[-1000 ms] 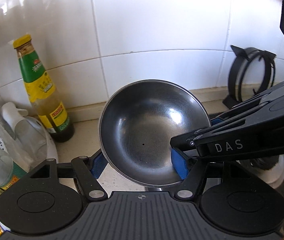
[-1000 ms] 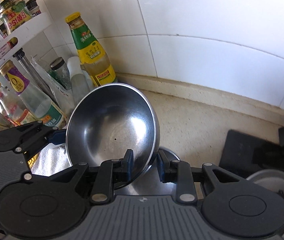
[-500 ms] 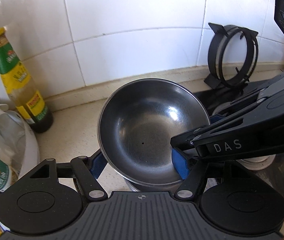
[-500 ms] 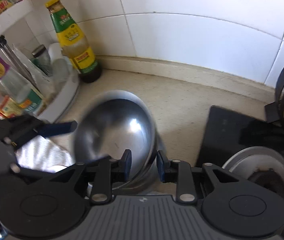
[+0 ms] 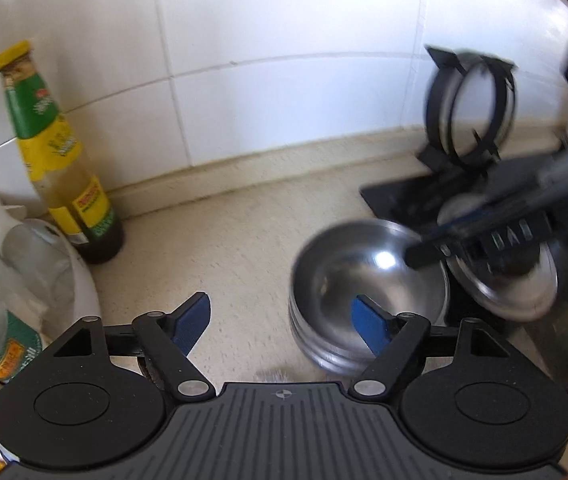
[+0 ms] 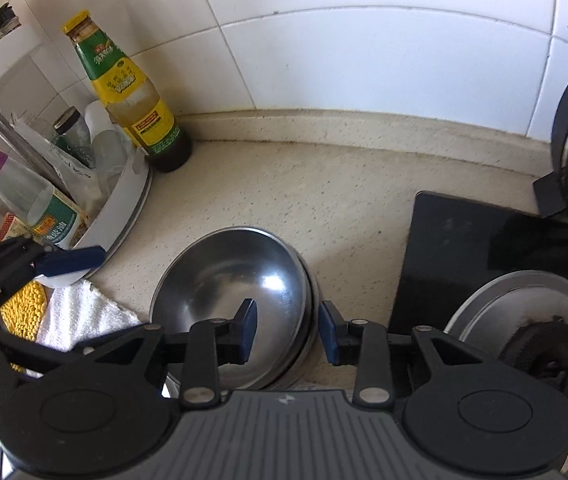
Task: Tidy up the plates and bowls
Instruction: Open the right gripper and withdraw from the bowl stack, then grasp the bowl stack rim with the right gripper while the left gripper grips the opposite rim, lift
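Right gripper: jaws just opened, a narrow gap straddling the near rim of the steel bowl, pads clear of it. Bowl sits nested on the bowl stack on the counter, beside the stove. Left gripper: jaws just widened, nothing between, off to the bowl's left side. Best to back out straight, not nudging the rim. Both grippers pitch steeply downward.

The left gripper points steeply down, jaws just opened wide, nothing pressed between them. The right gripper (at two o'clock from it) has likewise just parted.
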{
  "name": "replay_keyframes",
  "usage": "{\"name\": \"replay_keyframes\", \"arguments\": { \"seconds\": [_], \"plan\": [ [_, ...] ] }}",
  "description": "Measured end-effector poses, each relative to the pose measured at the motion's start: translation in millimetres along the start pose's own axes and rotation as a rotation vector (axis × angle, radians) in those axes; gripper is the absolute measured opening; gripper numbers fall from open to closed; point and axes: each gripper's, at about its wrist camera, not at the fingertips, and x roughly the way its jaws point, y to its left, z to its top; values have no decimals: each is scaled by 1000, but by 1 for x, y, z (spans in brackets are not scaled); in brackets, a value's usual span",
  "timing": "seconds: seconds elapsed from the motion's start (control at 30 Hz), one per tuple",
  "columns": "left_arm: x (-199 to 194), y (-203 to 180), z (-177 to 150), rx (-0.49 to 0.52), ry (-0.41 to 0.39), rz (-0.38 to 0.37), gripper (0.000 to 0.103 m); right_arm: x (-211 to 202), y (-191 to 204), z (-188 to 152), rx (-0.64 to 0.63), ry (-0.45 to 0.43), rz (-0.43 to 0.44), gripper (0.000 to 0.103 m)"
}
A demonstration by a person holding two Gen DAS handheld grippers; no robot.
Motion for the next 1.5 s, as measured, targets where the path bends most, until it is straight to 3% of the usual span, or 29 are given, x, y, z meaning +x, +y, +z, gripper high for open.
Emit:
{"name": "replay_keyframes", "arguments": {
  "seconds": [0.13,0.8,1.2,1.5],
  "plan": [
    [6,-8,-7,57,36,-4,83,0,3,2,-15,2,-5,39],
    [2,-19,-11,120,31,-45,87,-5,4,1,-36,7,16,41],
    [8,-24,-17,272,77,-81,89,-11,8,-7,-285,98,80,48],
    [34,-27,-15,349,123,-128,89,-21,7,-5,-457,94,106,53]
  ]
}}
